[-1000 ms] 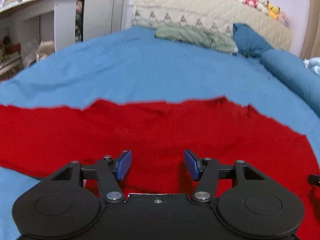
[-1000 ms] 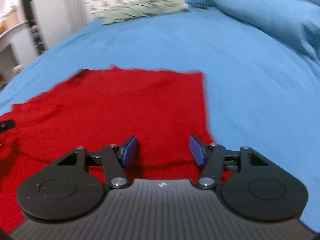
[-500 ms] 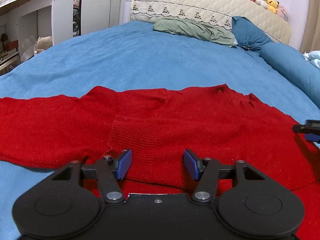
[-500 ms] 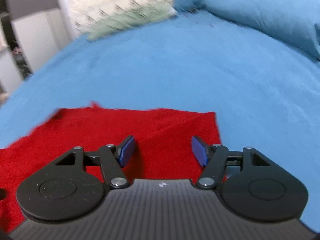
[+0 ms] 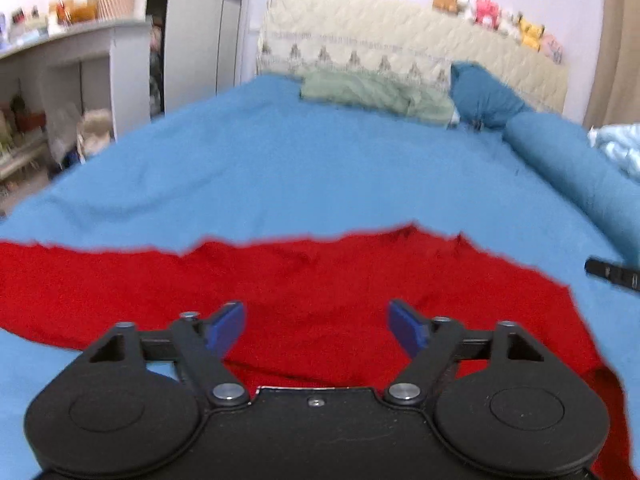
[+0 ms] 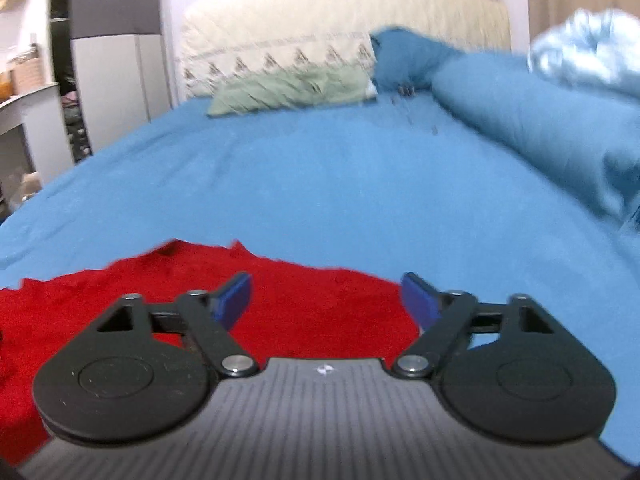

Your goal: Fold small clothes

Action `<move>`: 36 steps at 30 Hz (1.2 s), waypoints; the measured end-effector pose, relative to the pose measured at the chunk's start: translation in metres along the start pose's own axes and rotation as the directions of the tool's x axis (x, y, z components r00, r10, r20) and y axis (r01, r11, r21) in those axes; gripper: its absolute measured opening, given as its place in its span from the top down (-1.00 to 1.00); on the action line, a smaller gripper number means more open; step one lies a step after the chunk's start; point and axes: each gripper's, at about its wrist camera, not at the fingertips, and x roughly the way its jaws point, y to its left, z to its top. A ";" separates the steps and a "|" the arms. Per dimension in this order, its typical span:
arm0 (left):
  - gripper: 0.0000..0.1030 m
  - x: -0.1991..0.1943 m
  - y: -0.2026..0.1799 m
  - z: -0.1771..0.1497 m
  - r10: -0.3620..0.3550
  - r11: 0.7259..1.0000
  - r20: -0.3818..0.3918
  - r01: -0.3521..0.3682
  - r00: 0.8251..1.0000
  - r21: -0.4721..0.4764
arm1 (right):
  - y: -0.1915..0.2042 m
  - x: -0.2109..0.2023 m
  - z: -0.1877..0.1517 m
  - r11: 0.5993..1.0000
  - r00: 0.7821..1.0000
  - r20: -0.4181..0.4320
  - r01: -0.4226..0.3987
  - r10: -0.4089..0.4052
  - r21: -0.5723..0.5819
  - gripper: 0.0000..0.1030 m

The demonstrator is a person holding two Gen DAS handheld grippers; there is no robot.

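This is a bedroom in a home. A big bed with a blue sheet (image 5: pixel 280 168) has a padded cream headboard (image 5: pixel 400 52), a green pillow (image 5: pixel 372 94) and small soft toys (image 5: pixel 492 16) on top.

Garment (image 5: pixel 320 280) spread flat on bed (image 5: pixel 280 168), near edge, sleeve running left. Left gripper (image 5: pixel 316 330) over garment middle, jaws apart. Right gripper (image 6: pixel 326 300) over garment's right end, jaws apart; bare bed beyond. Pillow (image 5: pixel 376 94) at far end against headboard (image 5: pixel 400 52); plush toys (image 5: pixel 496 16) on headboard top. Rolled duvet (image 5: pixel 568 164) along bed's right side. Shelf unit (image 5: pixel 80 68) left of bed.
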 end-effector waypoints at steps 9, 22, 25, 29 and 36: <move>-0.97 -0.091 0.041 0.045 0.012 0.998 0.111 -0.004 0.994 -0.066 | 0.058 -0.089 0.027 0.987 0.987 -0.007 -0.158 0.158 -0.001 -1.00; -0.99 -0.084 0.200 0.030 0.185 0.967 0.088 -0.165 0.979 -0.195 | 0.157 -0.087 0.001 0.954 0.946 -0.125 -0.294 0.299 0.060 -1.00; -0.98 -0.059 0.250 0.012 0.184 0.936 0.031 -0.165 0.982 -0.312 | 0.172 -0.076 -0.012 0.950 0.938 -0.150 -0.305 0.312 0.067 -1.00; -0.82 -0.027 0.302 -0.017 0.126 0.849 -0.001 -0.108 0.992 -0.518 | 0.185 -0.064 -0.024 0.951 0.934 -0.181 -0.294 0.307 0.094 -1.00; -0.39 0.021 0.334 -0.032 0.122 0.783 -0.026 -0.112 0.992 -0.611 | 0.191 -0.046 -0.040 0.949 0.925 -0.219 -0.289 0.310 0.124 -1.00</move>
